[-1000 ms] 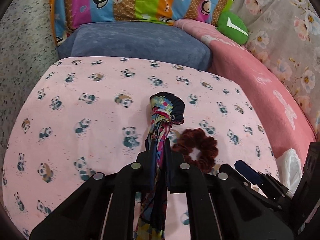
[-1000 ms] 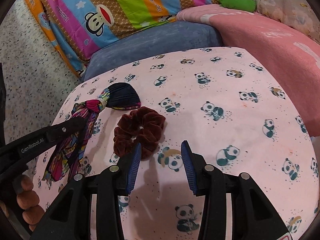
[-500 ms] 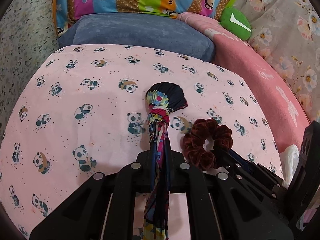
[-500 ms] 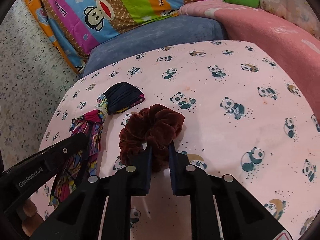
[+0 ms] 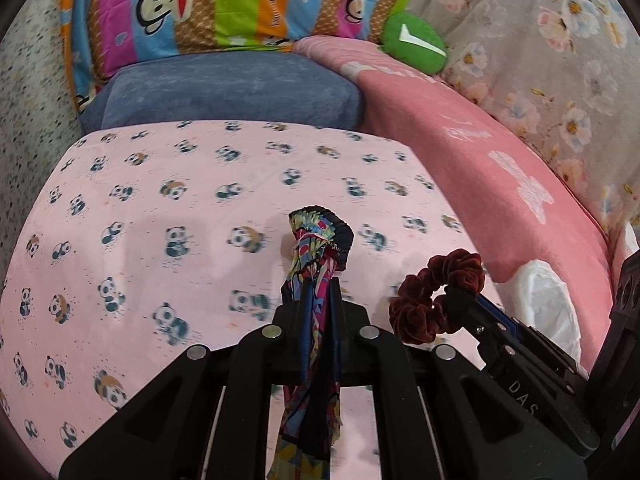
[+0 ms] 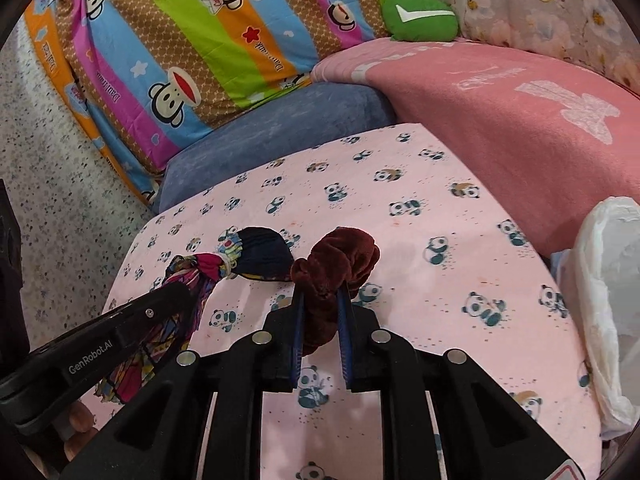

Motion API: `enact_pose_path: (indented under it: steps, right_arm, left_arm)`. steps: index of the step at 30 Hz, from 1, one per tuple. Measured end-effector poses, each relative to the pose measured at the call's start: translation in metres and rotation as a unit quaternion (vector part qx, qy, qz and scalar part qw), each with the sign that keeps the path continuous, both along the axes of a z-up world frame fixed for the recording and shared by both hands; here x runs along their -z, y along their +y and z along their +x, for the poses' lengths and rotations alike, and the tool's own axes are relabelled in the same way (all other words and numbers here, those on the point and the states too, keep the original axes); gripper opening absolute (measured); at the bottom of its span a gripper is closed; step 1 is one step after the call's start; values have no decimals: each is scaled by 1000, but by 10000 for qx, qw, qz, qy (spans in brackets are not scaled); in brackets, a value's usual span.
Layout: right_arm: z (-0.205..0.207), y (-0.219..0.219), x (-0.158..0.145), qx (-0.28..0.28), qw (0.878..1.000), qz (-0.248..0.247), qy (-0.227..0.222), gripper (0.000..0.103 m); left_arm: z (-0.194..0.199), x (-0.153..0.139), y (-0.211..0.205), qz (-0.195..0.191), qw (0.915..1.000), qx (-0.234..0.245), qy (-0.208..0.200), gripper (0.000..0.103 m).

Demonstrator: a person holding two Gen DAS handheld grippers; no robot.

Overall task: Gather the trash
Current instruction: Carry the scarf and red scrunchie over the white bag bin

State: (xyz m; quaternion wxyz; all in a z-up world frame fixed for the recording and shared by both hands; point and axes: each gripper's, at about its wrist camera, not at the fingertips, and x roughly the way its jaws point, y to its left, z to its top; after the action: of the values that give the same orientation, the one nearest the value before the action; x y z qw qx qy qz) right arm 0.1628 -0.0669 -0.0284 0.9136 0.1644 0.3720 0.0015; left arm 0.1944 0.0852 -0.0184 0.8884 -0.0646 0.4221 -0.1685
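My left gripper point(image 5: 318, 292) is shut on a multicoloured cloth hair tie point(image 5: 318, 240) and holds it lifted above the panda-print sheet point(image 5: 160, 208); its tail hangs down between the fingers. My right gripper point(image 6: 320, 300) is shut on a dark red velvet scrunchie point(image 6: 340, 256) and holds it off the sheet. In the left wrist view the scrunchie point(image 5: 436, 296) and right gripper are just to the right. In the right wrist view the hair tie point(image 6: 248, 256) and left gripper are to the left. A white plastic bag point(image 6: 608, 280) lies at the right edge of the bed.
A blue cushion point(image 5: 224, 92) and a striped monkey-print pillow point(image 5: 224, 0) lie at the back. A pink blanket point(image 5: 480, 152) covers the right side, with a green plush point(image 5: 416, 40) and a floral cloth point(image 5: 560, 40) behind. The white bag also shows in the left wrist view point(image 5: 544, 304).
My right gripper has closed on the scrunchie and lifted it off the sheet. My left gripper has lifted the hair tie off the sheet. Both have moved up and right, towards the white bag.
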Motion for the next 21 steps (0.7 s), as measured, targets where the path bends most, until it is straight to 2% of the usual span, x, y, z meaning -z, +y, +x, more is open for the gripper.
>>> enact_pose_path:
  steps: [10,21]
  right_arm:
    - [-62,-73,-38,601,9972,24,-446,14]
    - [-125,-157,-53,1379,9884,33,-639,14]
  left_arm:
    - [-45,-35,-78,66,9972,665,-322,7]
    - [-87,-54,-165,140,9886,1408,-522,7]
